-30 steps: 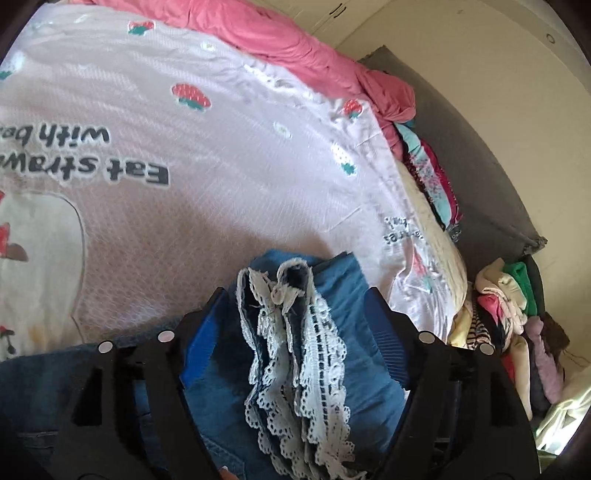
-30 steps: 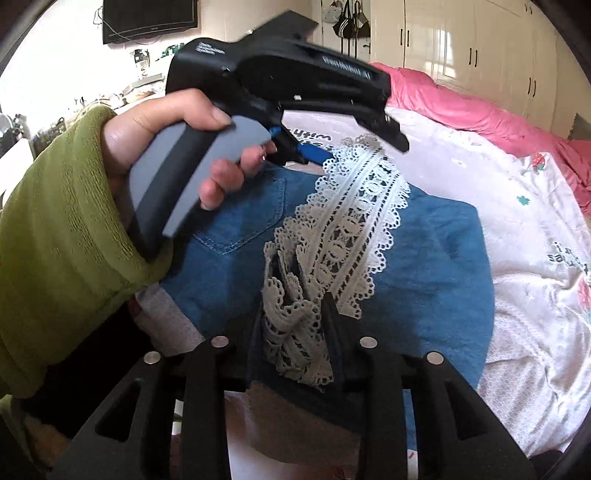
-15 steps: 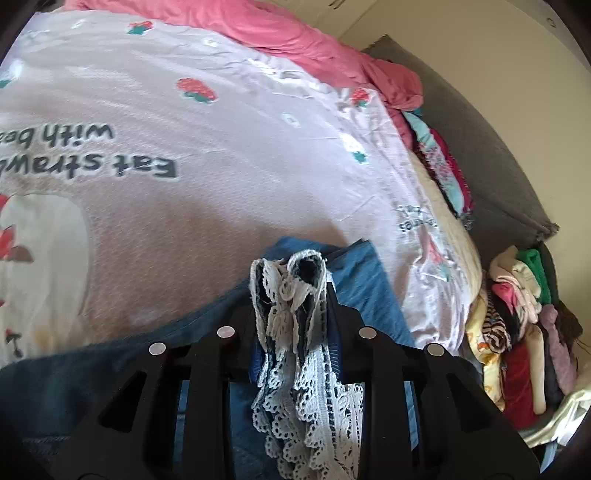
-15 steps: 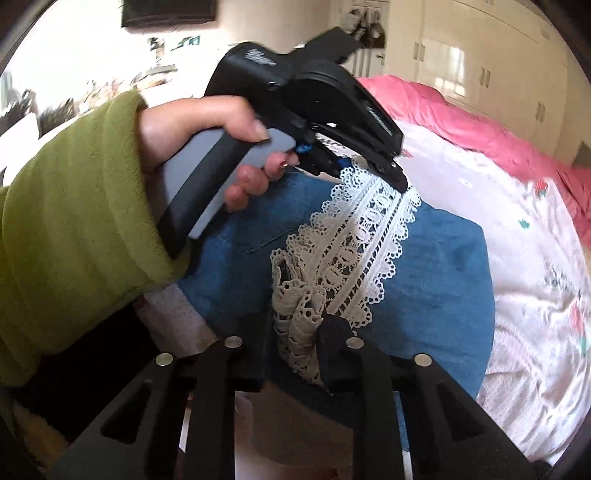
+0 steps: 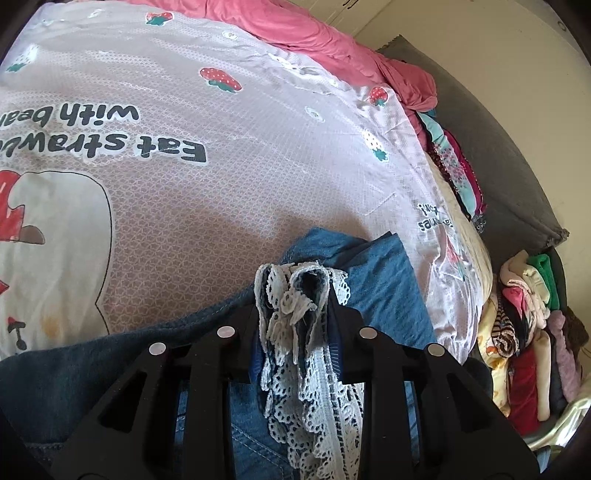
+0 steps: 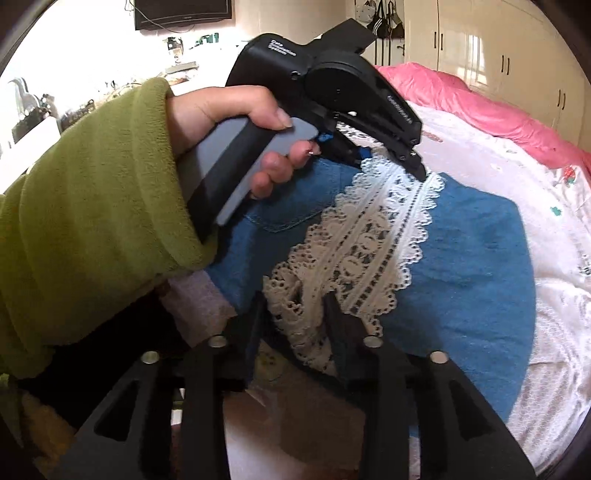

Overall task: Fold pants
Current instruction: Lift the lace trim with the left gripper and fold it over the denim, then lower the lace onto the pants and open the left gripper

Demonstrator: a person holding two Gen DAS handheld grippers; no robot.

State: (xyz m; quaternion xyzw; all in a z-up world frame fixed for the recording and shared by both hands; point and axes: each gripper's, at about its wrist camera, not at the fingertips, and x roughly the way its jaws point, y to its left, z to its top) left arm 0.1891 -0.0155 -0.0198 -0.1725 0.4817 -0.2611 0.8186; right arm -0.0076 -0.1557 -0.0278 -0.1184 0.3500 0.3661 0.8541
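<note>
The pants are blue denim (image 6: 469, 254) with a white lace hem (image 6: 373, 236), lying on a pale pink strawberry-print bedsheet (image 5: 207, 177). My left gripper (image 5: 295, 306) is shut on the bunched lace hem (image 5: 295, 295) at one end. In the right wrist view the left gripper (image 6: 413, 162), held by a hand in a green sleeve, pinches the far end of the lace strip. My right gripper (image 6: 295, 306) is shut on the near end of the lace, with denim spread to its right.
A pink duvet (image 5: 332, 33) lies along the far side of the bed. A pile of mixed clothes (image 5: 524, 332) sits beside the bed at the right, next to a grey headboard (image 5: 495, 147). White wardrobes (image 6: 498, 55) stand behind the bed.
My left gripper closed from wide open onto the lace hem. My right gripper stayed shut on its end of the lace; both moved slightly over the bed.
</note>
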